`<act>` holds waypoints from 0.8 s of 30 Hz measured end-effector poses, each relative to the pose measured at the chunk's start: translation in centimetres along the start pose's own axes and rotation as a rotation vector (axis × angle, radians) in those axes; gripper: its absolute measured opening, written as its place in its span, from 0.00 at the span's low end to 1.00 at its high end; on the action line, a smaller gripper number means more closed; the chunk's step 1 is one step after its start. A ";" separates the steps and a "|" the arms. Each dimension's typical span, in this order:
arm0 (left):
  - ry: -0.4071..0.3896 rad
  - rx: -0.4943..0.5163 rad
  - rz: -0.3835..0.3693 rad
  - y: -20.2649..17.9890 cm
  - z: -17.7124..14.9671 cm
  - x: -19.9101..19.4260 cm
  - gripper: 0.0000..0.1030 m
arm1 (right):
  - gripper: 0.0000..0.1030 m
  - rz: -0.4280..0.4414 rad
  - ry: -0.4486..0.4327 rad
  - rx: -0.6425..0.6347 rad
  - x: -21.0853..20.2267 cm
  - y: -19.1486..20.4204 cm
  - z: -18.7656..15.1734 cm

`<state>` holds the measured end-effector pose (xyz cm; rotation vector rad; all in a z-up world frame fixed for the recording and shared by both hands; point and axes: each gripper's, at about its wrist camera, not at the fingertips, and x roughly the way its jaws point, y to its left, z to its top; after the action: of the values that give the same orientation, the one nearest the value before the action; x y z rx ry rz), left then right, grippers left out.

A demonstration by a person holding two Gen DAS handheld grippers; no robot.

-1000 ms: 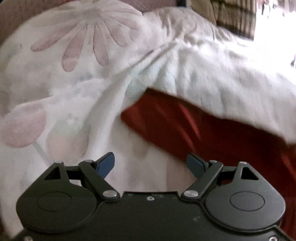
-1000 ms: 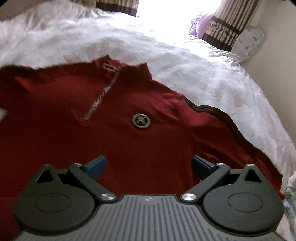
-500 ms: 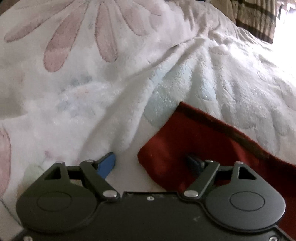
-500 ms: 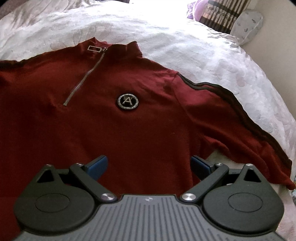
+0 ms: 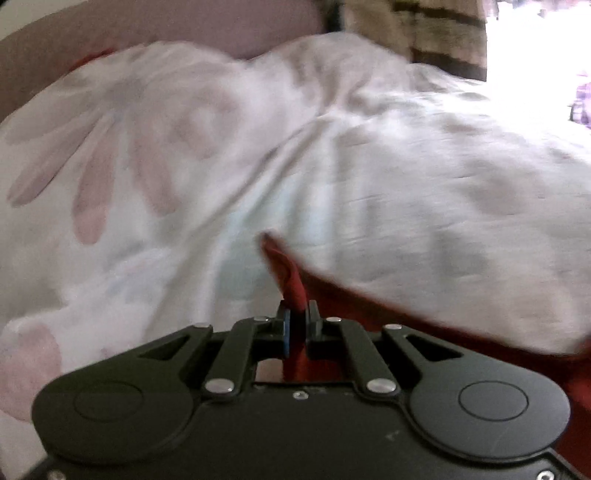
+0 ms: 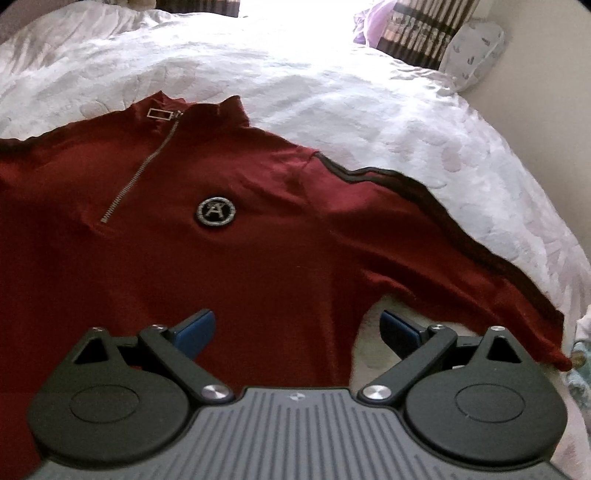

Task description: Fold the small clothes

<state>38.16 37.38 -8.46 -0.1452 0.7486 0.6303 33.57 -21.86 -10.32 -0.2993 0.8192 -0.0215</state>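
A dark red zip-neck shirt [image 6: 258,258] with a round badge [image 6: 216,211] lies face up on the bed, collar at the far side. Its right sleeve [image 6: 461,258], edged with a black stripe, runs out to the right. My right gripper [image 6: 297,328] hovers open over the shirt's lower right body, near the armpit, nothing between its fingers. In the left wrist view my left gripper [image 5: 298,325] is shut on the end of the shirt's other sleeve [image 5: 286,269], which sticks up past the fingertips; more red cloth [image 5: 443,332] trails right.
A white blanket [image 5: 221,166] with pink flower prints covers the bed and rises in folds. Striped curtains [image 6: 417,33] and a bright window stand behind, a pale cushion [image 6: 476,51] at the back right. A wall [image 6: 554,110] borders the bed's right side.
My left gripper went from open beside the sleeve end to shut on it, and its view has lifted and blurred. The right gripper drew slightly nearer the shirt's right side, still open.
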 end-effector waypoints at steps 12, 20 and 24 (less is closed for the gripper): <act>-0.134 0.108 -0.572 -21.1 4.1 -19.8 0.05 | 1.00 0.083 -0.018 0.201 -0.6 -5.9 -0.4; -0.132 0.177 -1.141 -24.0 4.3 -30.3 0.58 | 1.00 0.084 -0.024 0.210 -0.9 -6.2 -0.8; -0.120 0.245 -0.998 -23.9 1.9 -28.2 0.58 | 1.00 0.077 -0.016 0.198 -0.9 -6.2 -1.0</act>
<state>37.43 5.15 9.63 -0.2275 0.5395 -0.3986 32.85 -27.89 -8.64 -0.0809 0.8050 -0.0280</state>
